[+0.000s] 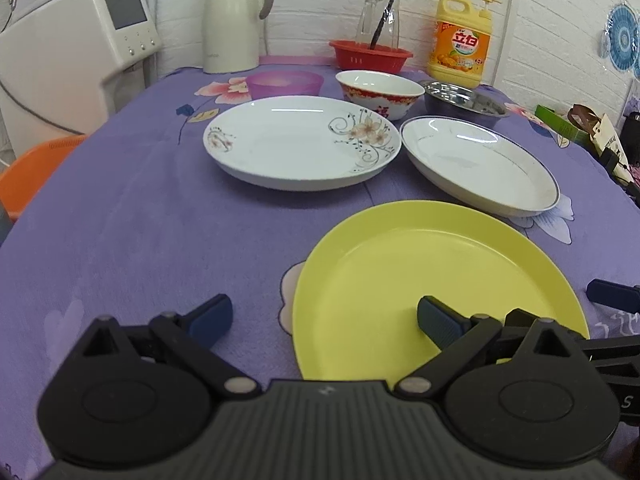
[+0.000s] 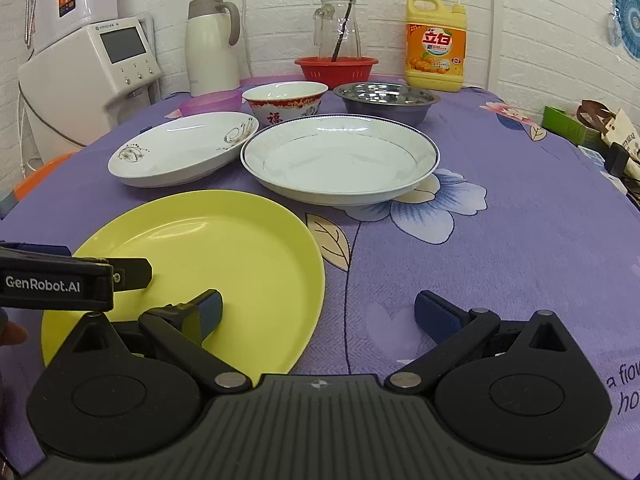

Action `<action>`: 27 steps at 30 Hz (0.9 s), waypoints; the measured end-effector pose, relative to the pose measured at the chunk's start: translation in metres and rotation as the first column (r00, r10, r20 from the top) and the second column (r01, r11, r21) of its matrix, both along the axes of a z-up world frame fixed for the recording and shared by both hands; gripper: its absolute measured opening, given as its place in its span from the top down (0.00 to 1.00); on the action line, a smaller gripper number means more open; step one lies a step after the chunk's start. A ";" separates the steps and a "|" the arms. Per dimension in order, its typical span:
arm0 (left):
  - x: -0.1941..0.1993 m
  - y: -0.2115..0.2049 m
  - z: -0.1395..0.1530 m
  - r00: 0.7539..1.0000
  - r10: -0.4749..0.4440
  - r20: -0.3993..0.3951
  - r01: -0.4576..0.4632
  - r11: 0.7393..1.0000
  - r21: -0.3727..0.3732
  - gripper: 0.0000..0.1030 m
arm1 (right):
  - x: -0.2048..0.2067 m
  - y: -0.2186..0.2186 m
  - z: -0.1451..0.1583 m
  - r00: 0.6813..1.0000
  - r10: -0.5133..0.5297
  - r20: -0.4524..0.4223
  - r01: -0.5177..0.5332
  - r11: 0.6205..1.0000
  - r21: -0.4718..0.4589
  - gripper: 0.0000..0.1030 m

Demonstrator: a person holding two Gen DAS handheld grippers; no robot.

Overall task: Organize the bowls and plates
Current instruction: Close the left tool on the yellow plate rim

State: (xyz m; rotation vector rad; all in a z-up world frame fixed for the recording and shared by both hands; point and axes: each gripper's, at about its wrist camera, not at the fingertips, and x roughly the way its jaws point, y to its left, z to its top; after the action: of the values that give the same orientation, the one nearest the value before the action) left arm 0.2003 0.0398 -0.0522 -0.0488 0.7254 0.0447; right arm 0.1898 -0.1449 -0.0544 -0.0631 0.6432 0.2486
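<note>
Here, the yellow plate point(image 1: 432, 280) lay nearest on the bench point(image 1: 140, 220), before the floral plate point(image 1: 300, 140); likely light, stiff, slick: grip its rim. Left gripper point(image 1: 324, 318) and right gripper point(image 2: 318, 312) had jaws wide apart, holding nothing.

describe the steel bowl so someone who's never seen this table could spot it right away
Start at the yellow dish soap bottle against the white brick wall at the back of the purple floral tablecloth. Just in front of it stands the steel bowl, beside the red-and-white bowl and behind the blue-rimmed plate. It is the only shiny metal dish; its neighbours are ceramic or plastic.
</note>
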 end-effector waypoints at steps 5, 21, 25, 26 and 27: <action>-0.001 0.002 0.007 1.000 -0.011 0.009 0.011 0.999 -0.045 0.05 | 0.003 0.000 0.005 0.999 0.003 -0.036 -0.003 1.000 0.015 0.00; -0.004 0.002 0.005 0.998 -0.067 -0.010 0.065 0.991 -0.116 0.10 | -0.002 0.005 0.009 0.996 0.072 -0.054 -0.071 0.997 0.033 0.00; -0.006 0.001 0.004 0.997 -0.072 0.005 0.072 0.992 -0.104 0.11 | -0.005 0.011 0.006 0.996 0.077 -0.035 -0.077 0.997 0.019 0.00; -0.005 0.001 0.004 0.997 -0.071 0.008 0.072 0.992 -0.104 0.11 | -0.006 0.012 0.006 0.997 0.075 -0.027 -0.075 0.997 0.014 0.00; -0.005 0.000 0.004 0.998 -0.067 0.010 0.068 0.992 -0.103 0.11 | -0.007 0.013 0.005 0.997 0.070 -0.021 -0.069 0.997 0.016 0.00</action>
State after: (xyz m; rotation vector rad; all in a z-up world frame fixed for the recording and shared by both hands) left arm 0.1956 0.0397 -0.0485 -0.1236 0.7222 -0.0575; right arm 0.1825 -0.1317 -0.0493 -0.0686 0.6616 0.3217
